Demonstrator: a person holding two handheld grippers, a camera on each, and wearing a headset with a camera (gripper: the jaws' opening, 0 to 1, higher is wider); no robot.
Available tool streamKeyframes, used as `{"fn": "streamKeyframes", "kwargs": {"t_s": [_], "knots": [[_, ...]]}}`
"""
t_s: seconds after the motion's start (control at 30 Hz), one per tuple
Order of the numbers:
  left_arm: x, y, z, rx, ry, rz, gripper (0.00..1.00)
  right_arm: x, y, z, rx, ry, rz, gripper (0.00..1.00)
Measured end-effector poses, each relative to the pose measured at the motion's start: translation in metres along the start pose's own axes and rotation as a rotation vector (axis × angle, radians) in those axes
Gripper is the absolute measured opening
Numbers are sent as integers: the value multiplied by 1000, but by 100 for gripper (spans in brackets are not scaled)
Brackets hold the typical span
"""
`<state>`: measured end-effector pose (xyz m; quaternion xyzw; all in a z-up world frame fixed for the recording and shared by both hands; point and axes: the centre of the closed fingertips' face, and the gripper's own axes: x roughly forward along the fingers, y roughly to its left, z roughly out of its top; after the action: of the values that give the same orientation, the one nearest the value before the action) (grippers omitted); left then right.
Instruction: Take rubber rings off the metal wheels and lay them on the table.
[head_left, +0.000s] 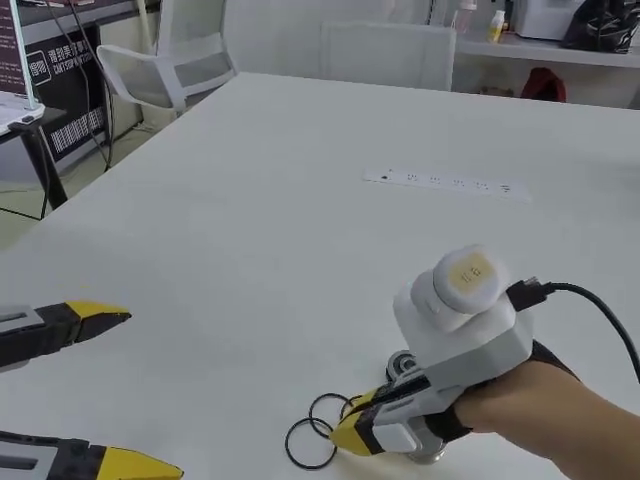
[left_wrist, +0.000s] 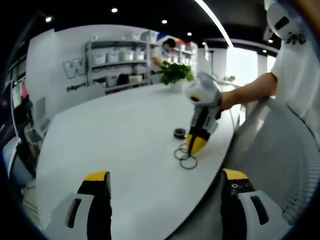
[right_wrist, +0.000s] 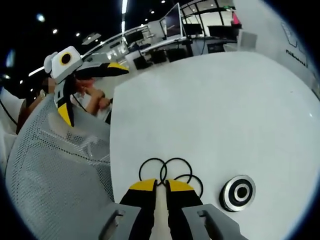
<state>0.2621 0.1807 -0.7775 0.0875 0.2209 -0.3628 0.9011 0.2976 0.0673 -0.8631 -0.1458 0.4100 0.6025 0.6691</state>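
Note:
Three thin black rubber rings (right_wrist: 165, 171) lie overlapping on the white table (right_wrist: 210, 100); they also show as rubber rings (head_left: 312, 432) near the front edge and as rubber rings (left_wrist: 184, 157). My right gripper (right_wrist: 159, 183) is shut, its yellow tips pinched where two rings meet. The same right gripper (head_left: 345, 425) points down-left at the table. A metal wheel (right_wrist: 239, 192) with a dark band stands just right of the jaws; this metal wheel (head_left: 401, 364) is half hidden behind the gripper. My left gripper (left_wrist: 165, 187) hangs open and empty, and this left gripper (head_left: 140, 390) is off to the left.
A white power strip (head_left: 450, 183) lies further back on the table. White chairs (head_left: 170, 60) stand beyond the far left corner. A grey mesh chair back (left_wrist: 280, 160) is close to the table's near edge. A potted plant (left_wrist: 175, 73) sits at the table's far end.

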Motion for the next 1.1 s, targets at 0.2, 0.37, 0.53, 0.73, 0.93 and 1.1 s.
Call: {"fn": "streamKeyframes", "kwargs": {"t_s": [0.2, 0.37, 0.53, 0.73, 0.93, 1.1], "knots": [[-1, -1, 4, 9, -2, 0, 92, -12, -9, 8, 22, -50, -21, 4], [-2, 0, 6, 18, 1, 1, 92, -26, -21, 19, 61, -118, -46, 4], [-3, 1, 11, 27, 1, 4, 92, -42, -34, 29, 96, -191, -76, 4], [-1, 2, 23, 53, -14, 0, 91, -60, -55, 34, 158, -269, -134, 4], [3, 3, 46, 101, -36, -1, 91, -75, -75, 32, 222, -320, -174, 4], [13, 5, 67, 161, -46, -17, 89, -82, -86, 21, 320, -359, -177, 5]]}}
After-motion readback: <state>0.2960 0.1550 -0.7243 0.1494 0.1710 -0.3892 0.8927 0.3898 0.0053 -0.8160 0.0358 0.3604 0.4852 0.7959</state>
